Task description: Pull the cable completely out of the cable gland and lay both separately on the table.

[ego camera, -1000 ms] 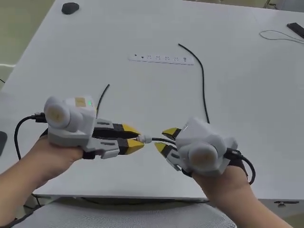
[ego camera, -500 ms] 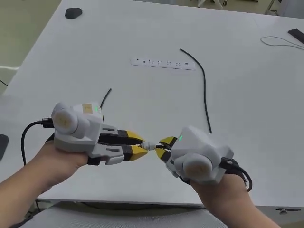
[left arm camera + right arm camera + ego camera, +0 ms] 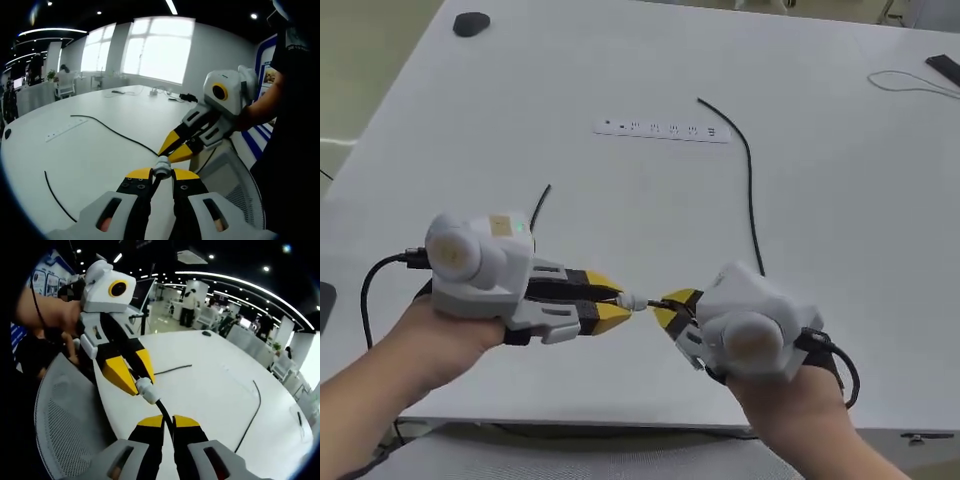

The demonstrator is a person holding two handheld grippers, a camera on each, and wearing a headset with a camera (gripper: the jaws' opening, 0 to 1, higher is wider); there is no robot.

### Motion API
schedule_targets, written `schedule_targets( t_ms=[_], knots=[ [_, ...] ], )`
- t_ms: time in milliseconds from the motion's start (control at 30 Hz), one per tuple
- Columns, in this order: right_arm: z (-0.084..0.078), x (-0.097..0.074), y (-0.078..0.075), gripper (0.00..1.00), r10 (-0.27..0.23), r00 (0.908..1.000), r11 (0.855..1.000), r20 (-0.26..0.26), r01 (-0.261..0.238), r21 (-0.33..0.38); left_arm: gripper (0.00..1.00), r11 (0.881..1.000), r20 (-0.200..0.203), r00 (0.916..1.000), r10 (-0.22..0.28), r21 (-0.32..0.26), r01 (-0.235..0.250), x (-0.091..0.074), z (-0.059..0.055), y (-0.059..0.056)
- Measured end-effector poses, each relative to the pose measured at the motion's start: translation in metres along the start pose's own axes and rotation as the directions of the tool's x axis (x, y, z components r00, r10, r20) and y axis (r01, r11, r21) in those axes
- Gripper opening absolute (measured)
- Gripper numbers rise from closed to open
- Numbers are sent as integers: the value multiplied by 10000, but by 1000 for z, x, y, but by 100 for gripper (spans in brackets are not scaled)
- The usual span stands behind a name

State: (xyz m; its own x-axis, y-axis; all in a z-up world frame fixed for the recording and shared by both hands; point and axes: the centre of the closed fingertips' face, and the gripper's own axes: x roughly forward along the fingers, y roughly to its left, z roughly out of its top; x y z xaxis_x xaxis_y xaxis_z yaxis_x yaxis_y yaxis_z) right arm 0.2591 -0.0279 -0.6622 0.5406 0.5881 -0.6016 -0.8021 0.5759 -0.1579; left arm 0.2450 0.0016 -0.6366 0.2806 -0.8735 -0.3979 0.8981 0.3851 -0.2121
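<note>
A small white cable gland (image 3: 632,300) is held above the table's near edge, with my left gripper (image 3: 618,301) shut on it. From my left gripper view the gland (image 3: 161,166) sits between the yellow tips of the left gripper (image 3: 162,175). A black cable (image 3: 751,190) leaves the gland and runs away across the table. My right gripper (image 3: 670,306) is shut on the cable just right of the gland. In the right gripper view the cable (image 3: 163,412) passes between the tips of the right gripper (image 3: 168,422), and the gland (image 3: 146,388) pokes from the left gripper (image 3: 120,367).
A white power strip (image 3: 662,130) lies mid-table beside the cable's far end. A short loose black wire (image 3: 539,205) lies left of centre. A dark mouse (image 3: 470,22) sits far left, a thin white cord (image 3: 905,80) and a black object (image 3: 942,62) far right. A grey mesh chair (image 3: 65,430) stands below.
The right gripper's jaws, apart a second ago, have closed on the cable close to the gland. The two grippers have drawn nearer each other.
</note>
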Motion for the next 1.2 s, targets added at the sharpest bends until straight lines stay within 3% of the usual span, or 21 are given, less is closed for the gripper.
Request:
schedule_targets(
  t_ms=[533, 867, 1200],
  knots=[
    [-39, -2, -32, 0, -610, 9973, 9847, -413, 669, 1608, 15, 9999, 292, 9995, 81, -138, -77, -2, 5, 2],
    [-66, 2, -37, 0, -743, 9939, 9662, -819, 920, 2408, 15, 9999, 213, 9998, 7, -138, -4, 1, 2, -1],
    [-69, 0, -33, 0, -699, 9943, 9681, -808, 872, 2347, 15, 9998, 103, 9999, -47, -204, 49, 2, -2, -4]
  ],
)
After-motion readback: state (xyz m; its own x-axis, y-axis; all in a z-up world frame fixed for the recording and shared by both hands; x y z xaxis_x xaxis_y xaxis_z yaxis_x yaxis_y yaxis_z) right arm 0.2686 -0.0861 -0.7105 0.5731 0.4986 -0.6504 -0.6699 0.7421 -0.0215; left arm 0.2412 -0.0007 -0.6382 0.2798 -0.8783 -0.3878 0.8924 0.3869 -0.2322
